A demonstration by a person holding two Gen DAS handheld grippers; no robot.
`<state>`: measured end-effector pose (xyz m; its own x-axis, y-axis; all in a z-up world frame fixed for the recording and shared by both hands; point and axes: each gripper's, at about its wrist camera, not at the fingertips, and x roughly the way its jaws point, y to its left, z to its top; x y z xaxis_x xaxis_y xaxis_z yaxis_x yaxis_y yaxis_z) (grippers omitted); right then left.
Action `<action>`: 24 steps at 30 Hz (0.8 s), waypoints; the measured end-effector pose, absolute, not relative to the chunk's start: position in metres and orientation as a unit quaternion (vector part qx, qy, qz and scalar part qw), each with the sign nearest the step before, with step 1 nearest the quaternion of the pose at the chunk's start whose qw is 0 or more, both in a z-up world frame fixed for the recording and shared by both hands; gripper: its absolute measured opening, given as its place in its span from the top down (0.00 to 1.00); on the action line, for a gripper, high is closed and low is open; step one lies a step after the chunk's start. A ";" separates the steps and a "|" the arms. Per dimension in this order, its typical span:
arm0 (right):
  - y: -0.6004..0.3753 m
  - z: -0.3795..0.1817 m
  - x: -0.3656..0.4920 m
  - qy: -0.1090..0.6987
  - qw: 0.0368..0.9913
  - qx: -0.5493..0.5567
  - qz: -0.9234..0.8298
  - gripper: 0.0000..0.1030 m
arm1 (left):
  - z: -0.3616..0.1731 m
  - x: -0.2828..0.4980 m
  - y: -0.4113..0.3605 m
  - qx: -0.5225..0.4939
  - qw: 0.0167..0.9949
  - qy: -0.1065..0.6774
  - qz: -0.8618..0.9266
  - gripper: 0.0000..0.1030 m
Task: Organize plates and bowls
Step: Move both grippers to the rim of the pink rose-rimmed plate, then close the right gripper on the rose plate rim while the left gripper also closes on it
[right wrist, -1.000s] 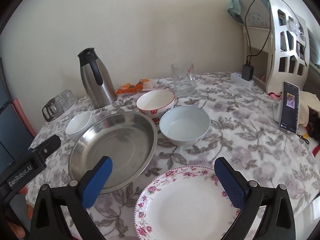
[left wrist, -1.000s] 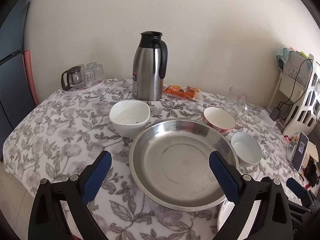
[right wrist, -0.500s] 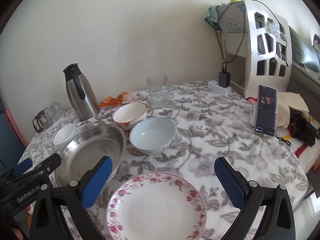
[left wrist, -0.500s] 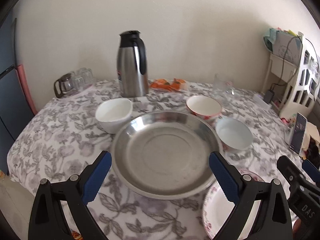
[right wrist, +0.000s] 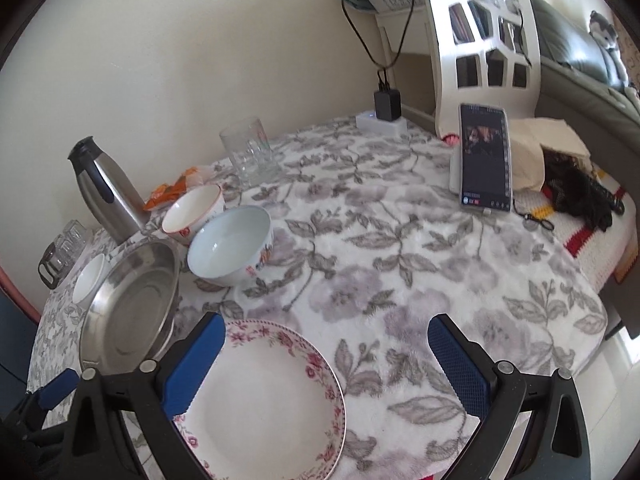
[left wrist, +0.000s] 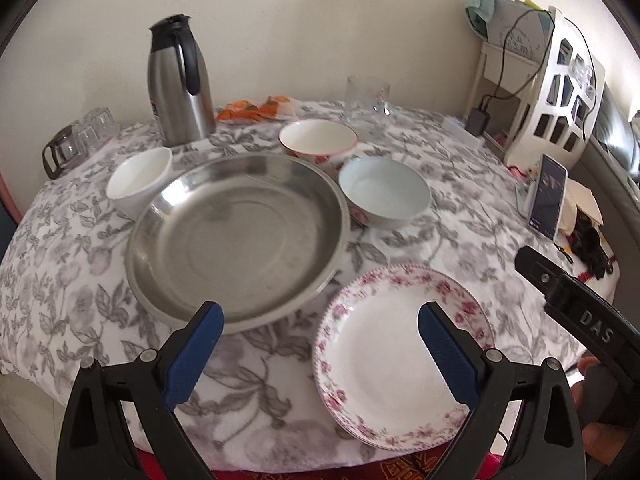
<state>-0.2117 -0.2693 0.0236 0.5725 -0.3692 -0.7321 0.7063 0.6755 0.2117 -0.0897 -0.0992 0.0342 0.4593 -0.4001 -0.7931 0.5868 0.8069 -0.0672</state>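
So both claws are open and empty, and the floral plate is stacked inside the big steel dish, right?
Not quite. The floral plate lies on the tablecloth beside the steel dish, not inside it, as the left wrist view shows. Both the left claw and right claw are open and empty.

Both views have swung right: the floral plate (left wrist: 400, 356) now lies between the left gripper's (left wrist: 318, 322) spread jaws, the steel pan (left wrist: 236, 240) off their left.
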 end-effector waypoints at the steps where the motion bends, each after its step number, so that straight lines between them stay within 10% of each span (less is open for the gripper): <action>1: -0.271 0.019 -0.211 0.346 0.848 0.256 -0.310 0.02 | 0.032 -0.091 -0.100 0.109 0.843 0.438 -0.293 0.05; 18: -0.277 -0.033 -0.201 0.439 0.797 0.328 -0.255 0.03 | -0.024 -0.069 -0.093 0.052 0.767 0.579 -0.270 0.05; 24: -0.275 -0.043 -0.197 0.463 0.787 0.329 -0.241 0.38 | -0.033 -0.063 -0.092 0.041 0.761 0.591 -0.264 0.05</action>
<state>-0.1975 -0.2753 -0.0432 0.4549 -0.0740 -0.8874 0.6840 0.6672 0.2949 -0.0627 -0.0918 -0.0325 0.1616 -0.3538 -0.9213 0.4496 0.8574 -0.2504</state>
